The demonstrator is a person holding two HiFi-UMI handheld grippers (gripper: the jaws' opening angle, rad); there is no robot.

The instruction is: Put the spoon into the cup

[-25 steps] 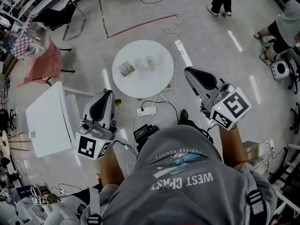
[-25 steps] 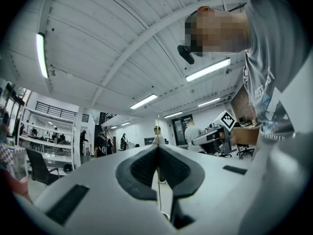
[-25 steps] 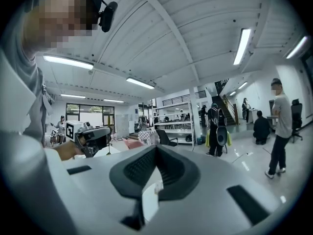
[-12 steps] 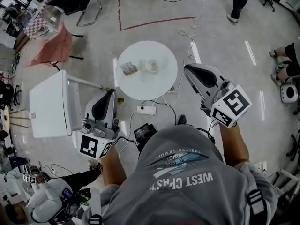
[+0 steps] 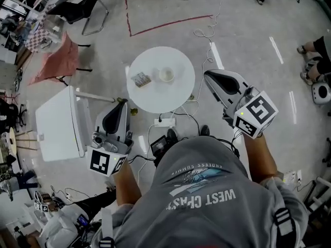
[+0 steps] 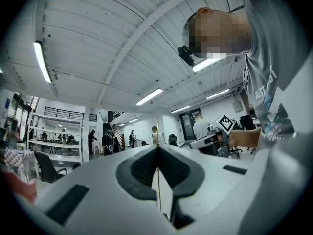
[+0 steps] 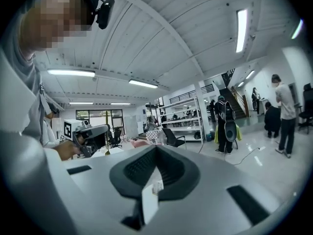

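Far left: a white square-topped table (image 5: 54, 125) stood on the grey floor, and a pinkish cloth (image 5: 51, 61) hung over a chair beyond it.
Left gripper (image 5: 122, 103): it was held level above the floor, short of the round table. Its jaws were pressed together with nothing between them.
Round table (image 5: 150, 99): it was white and stood ahead of the person, between the tips of the two grippers.
Flat thing (image 5: 140, 79): small and striped, it lay on the round table left of centre. It was too small to tell whether it was the spoon.
Cup (image 5: 166, 75): pale and upright, it stood on the round table just right of the flat thing without touching it, well apart from both grippers.
Power strip (image 5: 164, 122): it lay on the floor at the round table's near edge, with cables running from it.
Right gripper (image 5: 207, 76): it was held level, its tip showing just right of the round table's rim. Its jaws were closed and held nothing.
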